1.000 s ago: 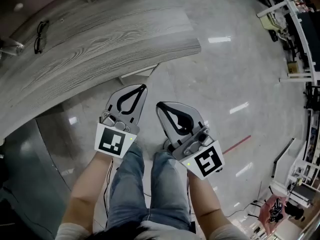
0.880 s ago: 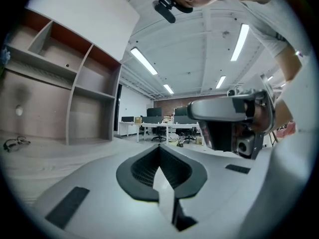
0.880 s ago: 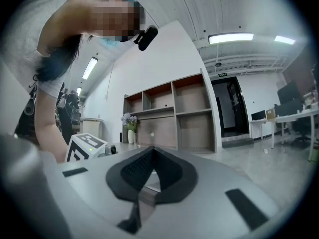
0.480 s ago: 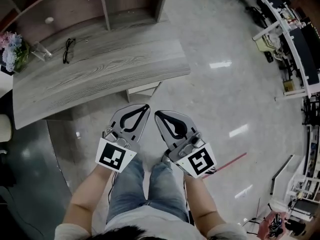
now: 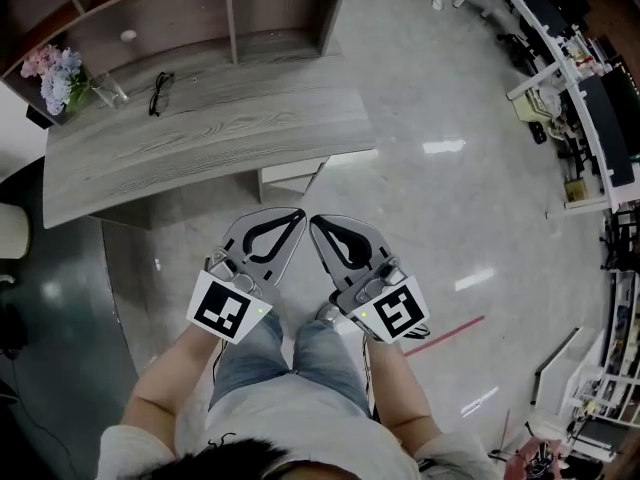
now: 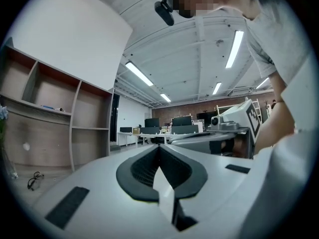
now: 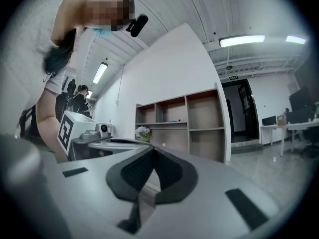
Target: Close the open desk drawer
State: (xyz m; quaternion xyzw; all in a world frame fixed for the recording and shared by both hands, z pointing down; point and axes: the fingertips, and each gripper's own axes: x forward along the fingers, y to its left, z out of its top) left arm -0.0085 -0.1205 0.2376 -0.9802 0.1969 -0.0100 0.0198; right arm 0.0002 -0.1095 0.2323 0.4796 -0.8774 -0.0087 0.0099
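In the head view a grey wood-grain desk (image 5: 200,138) stands ahead, and a white drawer (image 5: 291,176) sticks out from under its near edge. My left gripper (image 5: 296,214) and right gripper (image 5: 316,224) are held side by side above the glossy floor. They are short of the drawer and touch nothing. Each is shut with nothing between its jaws. In the left gripper view the left gripper (image 6: 159,147) has its black pads pressed together. The right gripper (image 7: 151,151) looks the same in the right gripper view. The person's legs in jeans (image 5: 280,353) show below.
Glasses (image 5: 160,92), a drinking glass (image 5: 110,90) and flowers (image 5: 55,68) lie on the desk's far side. Wooden shelving (image 5: 200,13) stands behind it. White workbenches (image 5: 560,58) line the right side, and a red line (image 5: 455,328) marks the floor.
The head view has pulled back and tilted: the desk now sits farther off and more of the shelving shows. Both grippers stay shut, side by side.
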